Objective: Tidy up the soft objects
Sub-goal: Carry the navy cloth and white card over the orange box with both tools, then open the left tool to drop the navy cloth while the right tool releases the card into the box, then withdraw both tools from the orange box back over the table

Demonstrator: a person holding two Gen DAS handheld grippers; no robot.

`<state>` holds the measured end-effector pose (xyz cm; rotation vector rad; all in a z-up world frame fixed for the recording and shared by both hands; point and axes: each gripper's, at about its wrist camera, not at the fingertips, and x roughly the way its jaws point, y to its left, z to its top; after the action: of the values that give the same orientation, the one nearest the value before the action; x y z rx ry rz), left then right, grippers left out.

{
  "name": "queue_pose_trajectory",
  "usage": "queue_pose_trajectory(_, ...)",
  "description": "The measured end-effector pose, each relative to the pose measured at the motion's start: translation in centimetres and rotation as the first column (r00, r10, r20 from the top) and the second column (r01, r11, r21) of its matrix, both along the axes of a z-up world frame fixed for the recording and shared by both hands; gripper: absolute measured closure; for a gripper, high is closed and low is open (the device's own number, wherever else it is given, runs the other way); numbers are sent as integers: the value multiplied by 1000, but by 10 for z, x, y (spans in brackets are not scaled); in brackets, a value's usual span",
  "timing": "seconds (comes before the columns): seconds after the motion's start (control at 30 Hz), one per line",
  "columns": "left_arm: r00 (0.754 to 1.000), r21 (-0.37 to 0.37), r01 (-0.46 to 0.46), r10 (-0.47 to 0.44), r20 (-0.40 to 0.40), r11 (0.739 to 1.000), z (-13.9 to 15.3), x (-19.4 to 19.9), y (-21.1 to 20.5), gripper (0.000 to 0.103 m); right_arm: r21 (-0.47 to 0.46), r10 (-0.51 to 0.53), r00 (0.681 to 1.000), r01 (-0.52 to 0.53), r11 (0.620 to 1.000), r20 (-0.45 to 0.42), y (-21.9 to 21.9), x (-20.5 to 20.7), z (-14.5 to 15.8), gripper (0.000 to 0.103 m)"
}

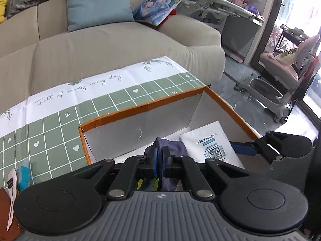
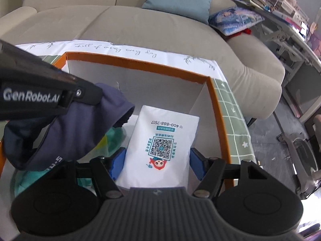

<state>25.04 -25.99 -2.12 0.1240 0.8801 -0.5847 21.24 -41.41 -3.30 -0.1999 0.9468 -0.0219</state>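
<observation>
My left gripper (image 1: 159, 161) is shut on a navy-purple cloth (image 1: 172, 147) and holds it over the orange-rimmed white box (image 1: 140, 105). In the right wrist view the cloth (image 2: 80, 128) hangs from the left gripper (image 2: 80, 94) above a teal and yellow fabric (image 2: 112, 138) in the box (image 2: 140, 60). My right gripper (image 2: 157, 163) is open, its blue pads on either side of a white packet with a QR code (image 2: 162, 144) lying in the box. The packet also shows in the left wrist view (image 1: 210, 146), with the right gripper (image 1: 250, 147) beside it.
The box stands on a green-checked tablecloth (image 1: 60, 124). A beige sofa (image 1: 100, 56) with a teal cushion (image 1: 98, 2) lies behind. Small cloth items (image 1: 18, 178) lie at the table's near left. A desk and chair (image 1: 280, 76) stand at the right.
</observation>
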Motion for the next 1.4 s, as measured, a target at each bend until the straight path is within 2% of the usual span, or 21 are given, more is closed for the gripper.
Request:
queue_pose_trajectory(0.13,1000,6,3,-3,-18,1000,-1,1,-2,97,-27,-12,1000,12,1000,-1,0,3,-1,32)
queue_pose_trajectory(0.2,1000,7,-3,3,-22,1000,1,1,-1,83,-27,-13,1000,13,1000,-4,1,1,-1,31)
queue_pose_trajectory(0.27,1000,9,-7,7,-14,1000,3,0,-1,75,-24,-17,1000,17,1000,-7,2,0,-2,30)
queue_pose_trajectory(0.57,999,14,-14,14,36,1000,22,-11,6,72,-53,-21,1000,22,998,16,9,-12,7,29)
queue_pose_trajectory(0.83,995,-10,8,-7,100,1000,52,-32,17,71,-71,-39,998,43,997,51,18,-30,29,28)
queue_pose_trajectory(1.13,982,-51,40,-30,187,998,80,-77,44,70,-40,-83,990,88,995,111,31,-71,63,25)
queue_pose_trajectory(1.4,971,-69,36,-18,238,997,78,-131,80,67,37,-99,985,95,995,139,55,-117,77,25)
